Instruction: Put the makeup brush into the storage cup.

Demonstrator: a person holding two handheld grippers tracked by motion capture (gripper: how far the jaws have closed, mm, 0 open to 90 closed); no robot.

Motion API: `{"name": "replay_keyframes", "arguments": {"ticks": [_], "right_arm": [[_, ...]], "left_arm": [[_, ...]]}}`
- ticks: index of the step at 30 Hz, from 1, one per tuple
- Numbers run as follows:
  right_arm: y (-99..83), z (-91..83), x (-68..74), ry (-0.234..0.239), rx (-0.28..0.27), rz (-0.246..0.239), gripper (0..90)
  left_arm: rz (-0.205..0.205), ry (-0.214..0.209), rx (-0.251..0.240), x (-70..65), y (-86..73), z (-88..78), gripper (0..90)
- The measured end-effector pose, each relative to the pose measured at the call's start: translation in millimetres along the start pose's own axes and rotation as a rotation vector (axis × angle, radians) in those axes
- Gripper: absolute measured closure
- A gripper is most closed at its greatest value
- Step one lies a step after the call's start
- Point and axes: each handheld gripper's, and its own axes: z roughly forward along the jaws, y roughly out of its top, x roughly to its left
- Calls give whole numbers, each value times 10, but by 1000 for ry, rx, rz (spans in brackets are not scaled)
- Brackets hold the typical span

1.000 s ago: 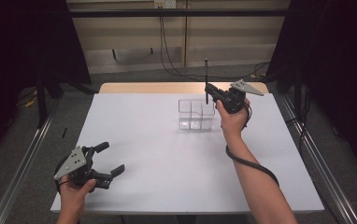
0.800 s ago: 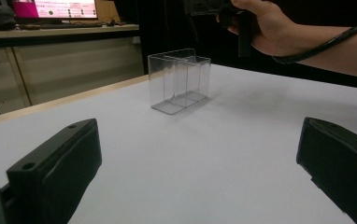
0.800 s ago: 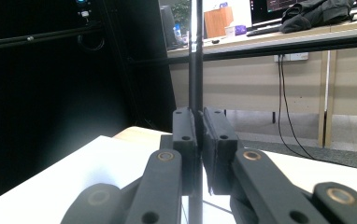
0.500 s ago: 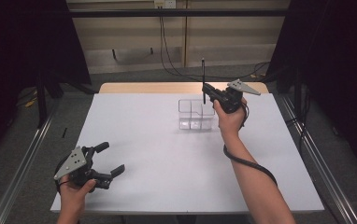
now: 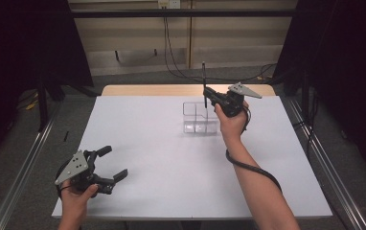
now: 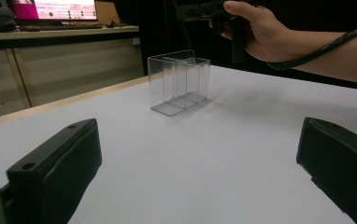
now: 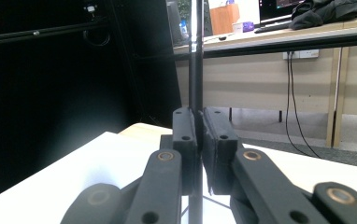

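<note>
Near the front left corner of the white table, our left gripper rests idle, jaws spread wide with nothing between them. Farther back, our right gripper has its jaws clamped on a thin black pen-like rod, hovering over the clear plastic divided box that sits toward the table's far edge. The rod stands upright, long axis vertical, lower tip aimed at the box's back compartments. We judge the risks thus: the tip may catch a thin divider wall and tip the light box, or the rod may swivel in so narrow a pinch.
</note>
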Motion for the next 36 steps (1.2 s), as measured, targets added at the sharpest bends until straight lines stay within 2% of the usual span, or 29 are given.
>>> {"name": "replay_keyframes", "arguments": {"ticks": [36], "right_arm": [[-182, 99, 36, 6, 32, -2, 845]], "left_arm": [[-1, 8, -13, -4, 10, -9, 0]]}}
